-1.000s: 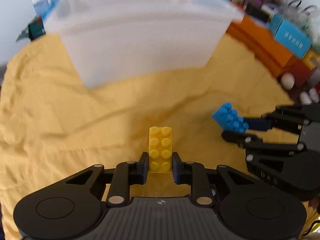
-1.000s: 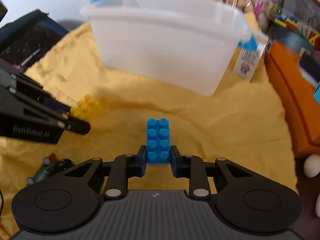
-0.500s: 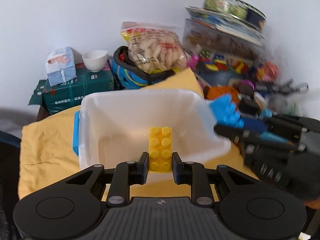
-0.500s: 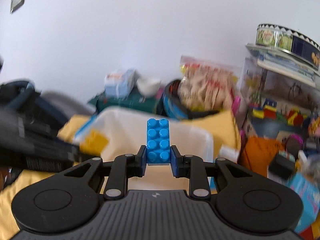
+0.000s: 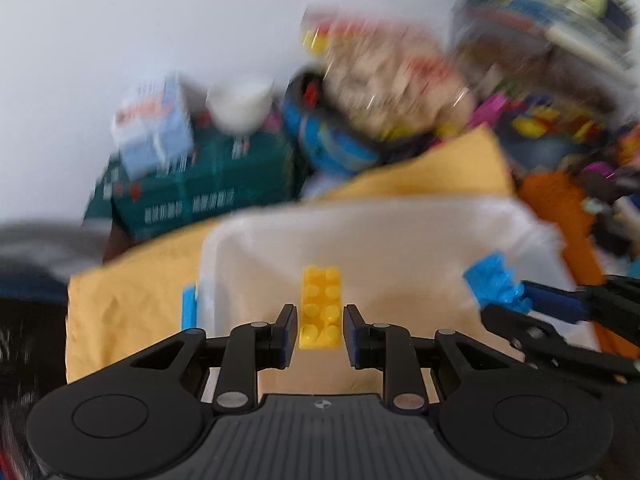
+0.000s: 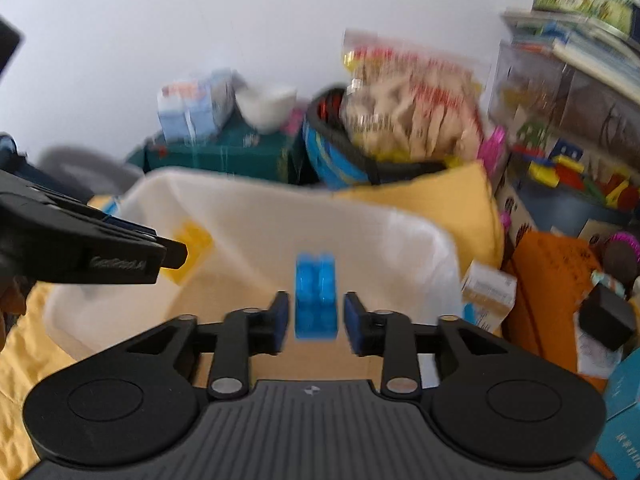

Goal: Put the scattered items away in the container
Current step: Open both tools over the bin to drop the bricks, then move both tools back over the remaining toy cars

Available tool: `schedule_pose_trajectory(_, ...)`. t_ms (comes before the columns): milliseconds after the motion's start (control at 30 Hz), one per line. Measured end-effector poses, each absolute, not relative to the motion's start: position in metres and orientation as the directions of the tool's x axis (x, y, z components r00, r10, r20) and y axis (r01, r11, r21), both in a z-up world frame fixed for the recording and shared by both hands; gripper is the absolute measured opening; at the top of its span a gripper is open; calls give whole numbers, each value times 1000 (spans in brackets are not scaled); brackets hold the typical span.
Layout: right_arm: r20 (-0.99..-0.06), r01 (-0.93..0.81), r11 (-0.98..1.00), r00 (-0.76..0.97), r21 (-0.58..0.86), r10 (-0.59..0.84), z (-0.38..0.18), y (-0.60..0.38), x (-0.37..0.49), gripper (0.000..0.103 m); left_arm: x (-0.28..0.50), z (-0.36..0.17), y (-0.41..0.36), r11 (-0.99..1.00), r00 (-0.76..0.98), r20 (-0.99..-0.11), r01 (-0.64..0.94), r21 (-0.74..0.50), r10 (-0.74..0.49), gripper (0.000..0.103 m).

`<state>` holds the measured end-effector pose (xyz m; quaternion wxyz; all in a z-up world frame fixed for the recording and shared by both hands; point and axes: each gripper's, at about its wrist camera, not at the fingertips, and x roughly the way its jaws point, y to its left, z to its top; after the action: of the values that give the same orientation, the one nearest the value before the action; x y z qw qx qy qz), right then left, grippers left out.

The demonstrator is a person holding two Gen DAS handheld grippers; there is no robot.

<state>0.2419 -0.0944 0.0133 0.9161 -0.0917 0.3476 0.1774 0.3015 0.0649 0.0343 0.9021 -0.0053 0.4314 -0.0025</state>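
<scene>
Both grippers hover over the open white plastic container (image 5: 420, 216) (image 6: 400, 232) on the yellow cloth. My left gripper (image 5: 321, 330) has its jaws parted, with small gaps on both sides of the yellow brick (image 5: 322, 306), which is blurred between them. My right gripper (image 6: 313, 322) also has its jaws parted around the blue brick (image 6: 315, 294), with gaps on both sides. The right gripper and the blue brick (image 5: 496, 284) show at the right of the left wrist view. The left gripper and the yellow brick (image 6: 192, 246) show at the left of the right wrist view.
Behind the container stand a green box (image 5: 208, 196) with a white cup (image 6: 266, 106) and a small carton (image 5: 154, 124), a snack bag (image 6: 412, 100) in a blue basket, and toy shelves (image 6: 568, 112). An orange box (image 6: 552, 280) lies right.
Both grippers have opened and no longer clamp their bricks. The views have dipped a little toward the container. Earlier still, both lifted from the cloth up over the container.
</scene>
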Motion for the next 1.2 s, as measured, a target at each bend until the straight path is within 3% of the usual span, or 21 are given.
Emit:
schedule_pose_trajectory(233,-615,-373,927,742,-47,267,34,-101,223,46,276,51,56,998,674,-739,54,29,-15,47)
schedule_pose_trajectory(300,-592,-374,926,758,-52,273,44,-103,216,52,265,63,54,997,698,-716,55,46,-5,61)
schedule_pose_trajectory(333,-583,-373,926,765,-53,274,48,-105,211,52,259,69,53,997,709,-705,53,57,2,62)
schedule_pose_trajectory(800,-580,-382,923,762,-45,288,63,-121,162,56,174,90,30,993,744,-667,56,103,28,66)
schedule_pose_trajectory(933,-591,-395,917,750,-44,295,52,-128,141,63,144,74,27,994,725,-687,43,96,35,69)
schedule_pose_trajectory(1100,-665,-457,887,685,-71,299,18,-141,111,60,100,29,31,997,659,-752,48,56,11,69)
schedule_pose_trajectory(1200,-715,-529,847,612,-51,339,-9,-154,87,60,72,-7,32,993,601,-799,70,93,32,69)
